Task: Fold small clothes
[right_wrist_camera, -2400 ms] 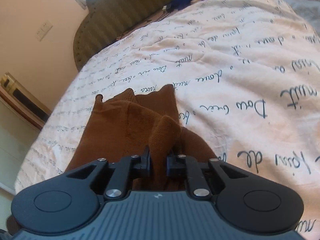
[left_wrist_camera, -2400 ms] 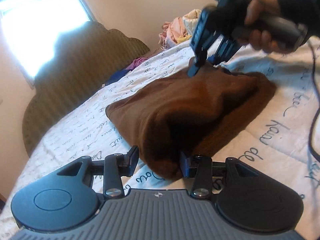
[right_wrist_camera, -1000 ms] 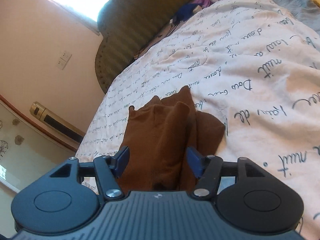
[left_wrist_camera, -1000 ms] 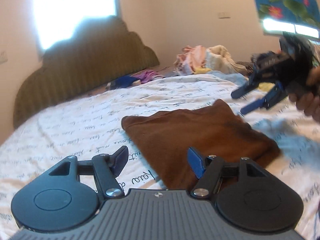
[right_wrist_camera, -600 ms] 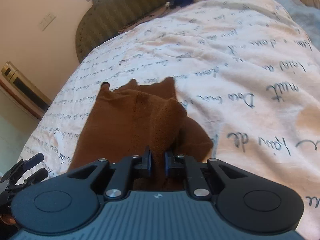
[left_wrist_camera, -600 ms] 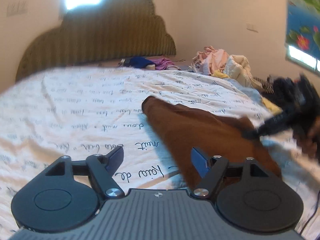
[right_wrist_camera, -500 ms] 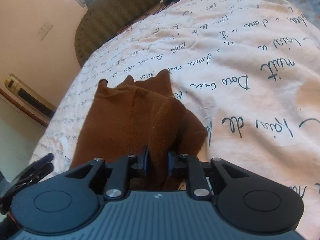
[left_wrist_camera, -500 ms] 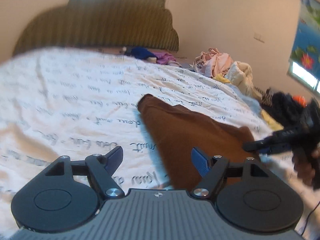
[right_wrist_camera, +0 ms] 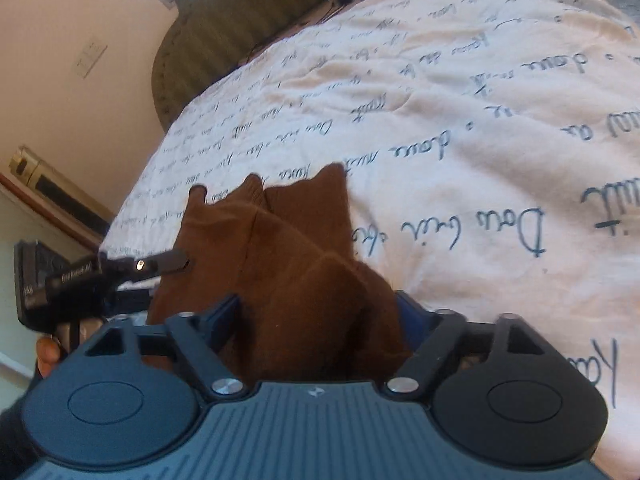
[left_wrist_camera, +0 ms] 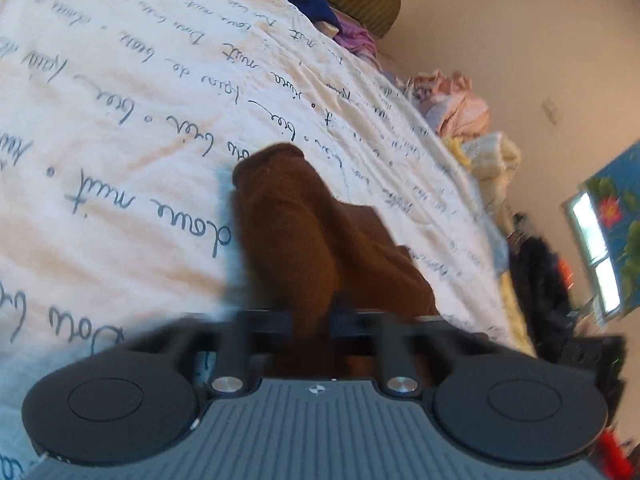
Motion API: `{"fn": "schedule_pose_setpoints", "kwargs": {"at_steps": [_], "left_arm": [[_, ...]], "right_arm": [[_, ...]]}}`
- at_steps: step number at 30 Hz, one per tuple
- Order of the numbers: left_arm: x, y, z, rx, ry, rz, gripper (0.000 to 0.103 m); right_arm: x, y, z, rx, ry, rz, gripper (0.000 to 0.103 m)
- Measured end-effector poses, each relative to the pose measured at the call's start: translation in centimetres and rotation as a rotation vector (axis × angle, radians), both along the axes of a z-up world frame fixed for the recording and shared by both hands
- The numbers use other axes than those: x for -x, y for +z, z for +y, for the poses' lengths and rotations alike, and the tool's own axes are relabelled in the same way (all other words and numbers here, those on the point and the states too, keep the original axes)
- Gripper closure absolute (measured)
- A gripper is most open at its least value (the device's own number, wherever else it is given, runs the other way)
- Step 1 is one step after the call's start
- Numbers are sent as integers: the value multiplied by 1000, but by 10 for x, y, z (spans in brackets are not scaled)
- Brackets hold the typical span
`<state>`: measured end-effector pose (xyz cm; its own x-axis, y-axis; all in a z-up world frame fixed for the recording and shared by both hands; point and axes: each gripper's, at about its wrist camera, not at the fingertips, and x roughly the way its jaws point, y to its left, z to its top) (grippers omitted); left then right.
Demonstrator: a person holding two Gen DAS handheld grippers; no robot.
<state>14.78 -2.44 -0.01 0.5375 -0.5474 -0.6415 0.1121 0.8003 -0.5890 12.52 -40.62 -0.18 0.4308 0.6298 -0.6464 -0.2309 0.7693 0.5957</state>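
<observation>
Left tool (left_wrist_camera: 312,316) is closing, jaws pinching a fold of the brown knitted garment (left_wrist_camera: 296,240) lying ahead on the script-printed white bedspread (left_wrist_camera: 120,128). Right tool (right_wrist_camera: 320,320) stands spread around its bunched near end.

The garment (left_wrist_camera: 304,232) is seen to be brown knit cloth, matt and slightly fuzzy. The bedspread (right_wrist_camera: 460,128) is shown as soft quilted white cloth, creased and printed with dark script. The left gripper (left_wrist_camera: 316,316) and right gripper (right_wrist_camera: 320,312) are made of matt black plastic, ribbed on the body, with shiny metal screws.
</observation>
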Motion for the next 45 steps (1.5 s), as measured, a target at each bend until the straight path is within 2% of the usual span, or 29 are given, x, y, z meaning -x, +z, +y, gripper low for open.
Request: {"fn": "schedule_pose_setpoints", "kwargs": {"at_steps": [2,5,7,9,12,13,14,15,16,17,19,20,21,23,25,26,27,28,29,30,31,34,36,38,39,41,42,44,45], "left_arm": [[7,9,-4,-85,11,-66,90],[22,30,4,-124,15,-155,90],[23,50,15,-146,29,-202,90],[13,68,27,-199,51,-234,90],[-18,79,45,-286,63,-236,88],[-30,75,51,-317,33,-230,86],[-39,67,58,-342,45,-190,82],[-43,59,70,-350,80,-133,85],[-38,55,79,-336,95,-110,85],[-27,51,88,-293,91,-111,84],[5,48,104,-200,68,-108,78],[19,43,108,-154,55,-92,66],[34,37,110,-106,39,-67,59],[57,25,110,-29,24,-28,59],[73,17,108,36,22,-15,49],[77,14,106,68,18,-9,36],[77,10,102,88,2,11,30],[77,7,98,89,-7,33,32],[77,8,95,78,-4,37,40],[79,10,94,58,-2,27,71],[80,13,94,29,-5,21,80],[87,16,99,-67,-17,23,80],[92,9,95,-145,-42,3,76],[100,11,92,-181,-39,-53,68],[108,18,90,-215,-27,-95,64],[136,42,79,-345,-21,-269,59],[153,52,71,-427,-39,-380,48],[189,61,51,-604,-102,-583,34],[202,59,41,-671,-137,-643,33]], "right_arm": [[4,10,4,-1,11,-39,81],[8,28,10,-31,17,-83,83],[4,36,15,-106,29,-98,84],[-5,46,30,-177,44,-117,84],[-28,48,58,-175,25,-137,84],[-36,44,65,-170,-2,-134,79],[-44,37,72,-131,-23,-125,61],[-51,30,75,-76,-49,-100,46],[-52,25,74,-41,-100,-73,30],[-47,21,66,-58,-154,-41,30],[-28,20,50,-180,-152,-28,30],[-16,21,44,-220,-125,-31,30],[-3,22,41,-224,-116,-28,30],[18,23,40,-207,-98,-15,30],[34,20,49,-208,-51,20,30],[39,17,58,-196,-22,43,30],[42,13,68,-178,3,54,30],[43,10,76,-163,14,54,33],[43,6,85,-145,26,60,52],[43,4,92,-116,36,65,71],[45,7,96,-95,41,43,83],[62,24,97,-98,78,-12,85],[71,22,93,-97,65,-16,85],[76,9,92,-66,36,-1,71],[77,5,87,-101,21,11,67],[80,12,70,-162,-46,23,61],[85,20,59,-191,-92,-11,58],[92,37,48,-235,-114,-95,51],[92,43,49,-246,-92,-104,51]]}}
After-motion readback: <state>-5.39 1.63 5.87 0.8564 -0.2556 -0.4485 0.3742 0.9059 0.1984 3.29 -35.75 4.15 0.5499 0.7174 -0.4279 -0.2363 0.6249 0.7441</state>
